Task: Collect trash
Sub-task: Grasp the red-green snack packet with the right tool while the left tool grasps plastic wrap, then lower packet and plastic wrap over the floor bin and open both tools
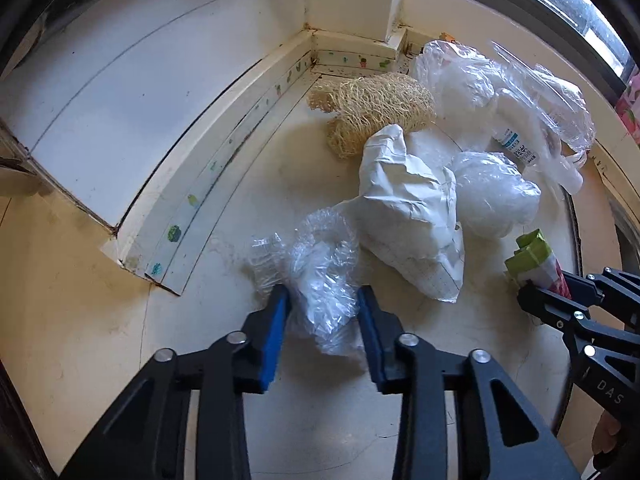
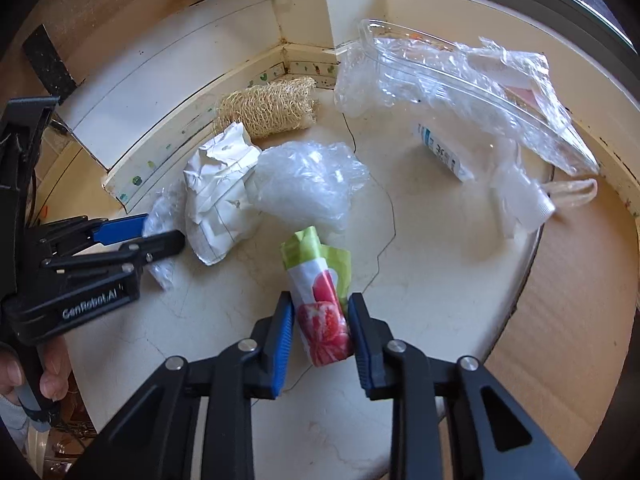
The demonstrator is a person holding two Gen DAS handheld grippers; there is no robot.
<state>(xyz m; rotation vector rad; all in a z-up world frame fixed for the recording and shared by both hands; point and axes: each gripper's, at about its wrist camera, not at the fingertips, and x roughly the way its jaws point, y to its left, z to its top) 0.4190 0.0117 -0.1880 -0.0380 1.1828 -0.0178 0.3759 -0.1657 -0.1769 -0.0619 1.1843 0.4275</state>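
Tongs (image 1: 322, 300) astride crumpled plastic wrap (image 1: 316, 272)

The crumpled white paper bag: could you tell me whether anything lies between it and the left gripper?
Yes. The left gripper has a wad of clear plastic wrap between its fingers, and that wad sits directly in front of the crumpled white paper bag. The right gripper is shut on a fruit-printed wrapper.
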